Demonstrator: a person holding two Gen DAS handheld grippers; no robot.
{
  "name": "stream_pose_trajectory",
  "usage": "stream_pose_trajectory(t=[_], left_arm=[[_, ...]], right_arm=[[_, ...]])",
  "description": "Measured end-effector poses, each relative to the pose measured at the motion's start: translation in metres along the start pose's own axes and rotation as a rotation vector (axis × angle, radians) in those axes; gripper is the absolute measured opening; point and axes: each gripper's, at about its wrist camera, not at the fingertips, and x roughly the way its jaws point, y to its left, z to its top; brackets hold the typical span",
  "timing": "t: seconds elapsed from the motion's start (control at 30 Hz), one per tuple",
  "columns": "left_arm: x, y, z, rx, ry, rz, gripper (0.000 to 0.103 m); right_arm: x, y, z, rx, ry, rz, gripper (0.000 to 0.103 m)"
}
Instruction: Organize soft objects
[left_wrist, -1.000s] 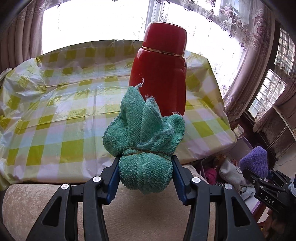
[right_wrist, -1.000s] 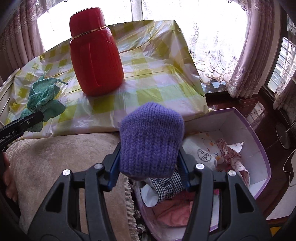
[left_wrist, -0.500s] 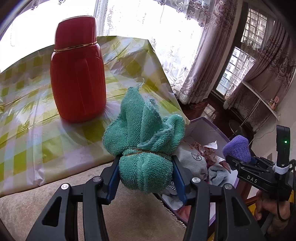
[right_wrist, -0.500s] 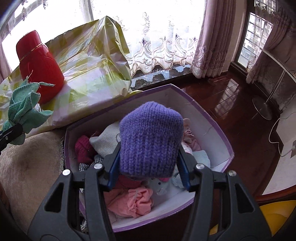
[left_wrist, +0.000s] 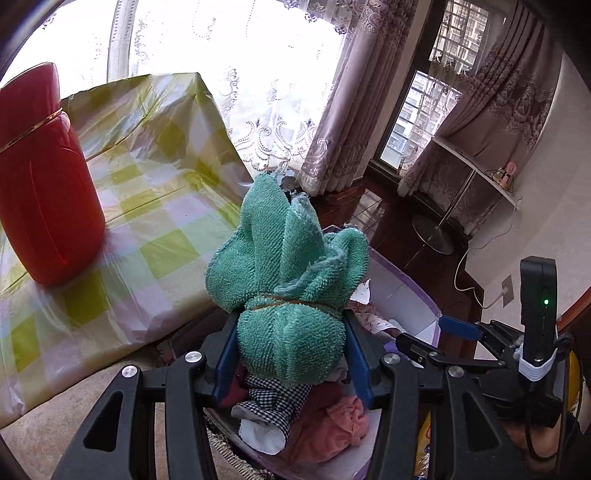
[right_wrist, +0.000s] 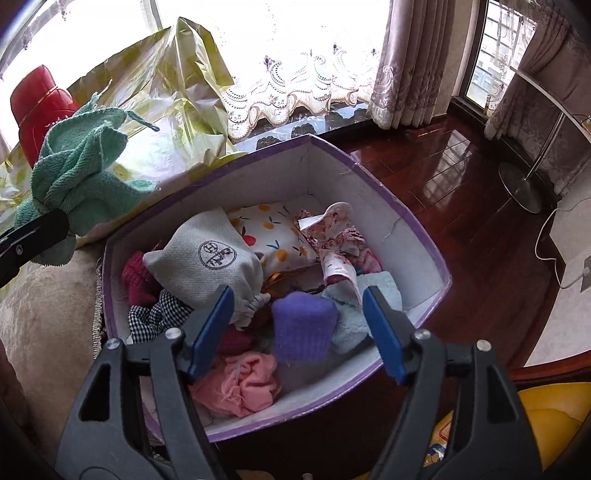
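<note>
My left gripper is shut on a green towel bundle tied with a rubber band, held above the near-left part of a purple-rimmed box. The bundle also shows in the right wrist view. My right gripper is open over the box. A purple knitted piece sits loose in the box between its fingers, on top of other soft items: a grey drawstring pouch, pink cloth, checked cloth and a light blue towel.
A red thermos stands on the table with a yellow-green checked cover, left of the box. A beige cushion lies at the box's left. Dark wooden floor and a lamp stand are at right.
My right gripper opened and let the purple knitted piece drop into the box. My left gripper carried the green towel bundle rightward from the table side to above the box.
</note>
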Motion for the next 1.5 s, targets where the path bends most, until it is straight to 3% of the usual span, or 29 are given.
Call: stream_pose_trajectory(t=[0.4,0.5,0.53,0.8,1.03,1.3,1.5], left_arm=[[0.034,-0.041,0.017,0.048,0.046,-0.126,0.053],[0.043,-0.048,0.022,0.043,0.056,-0.187,0.063],[0.045,-0.049,0.022,0.040,0.060,-0.192,0.073],[0.042,-0.032,0.011,0.012,0.091,-0.136,0.076],[0.013,-0.005,-0.019,-0.040,0.100,-0.097,0.076],[-0.016,0.027,-0.050,-0.184,0.144,-0.152,0.076],[-0.029,0.044,-0.067,-0.224,0.144,-0.110,0.077]], right_arm=[[-0.003,-0.015,0.008,0.040,-0.024,-0.069,0.079],[-0.004,-0.020,0.008,0.043,-0.024,-0.078,0.079],[-0.004,-0.020,0.008,0.044,-0.023,-0.080,0.079],[-0.002,-0.015,0.006,0.038,-0.012,-0.082,0.081],[-0.006,0.003,0.000,0.013,-0.005,-0.086,0.084],[-0.016,0.032,-0.010,-0.019,0.003,-0.119,0.084],[-0.027,0.047,-0.020,-0.030,0.001,-0.140,0.084]])
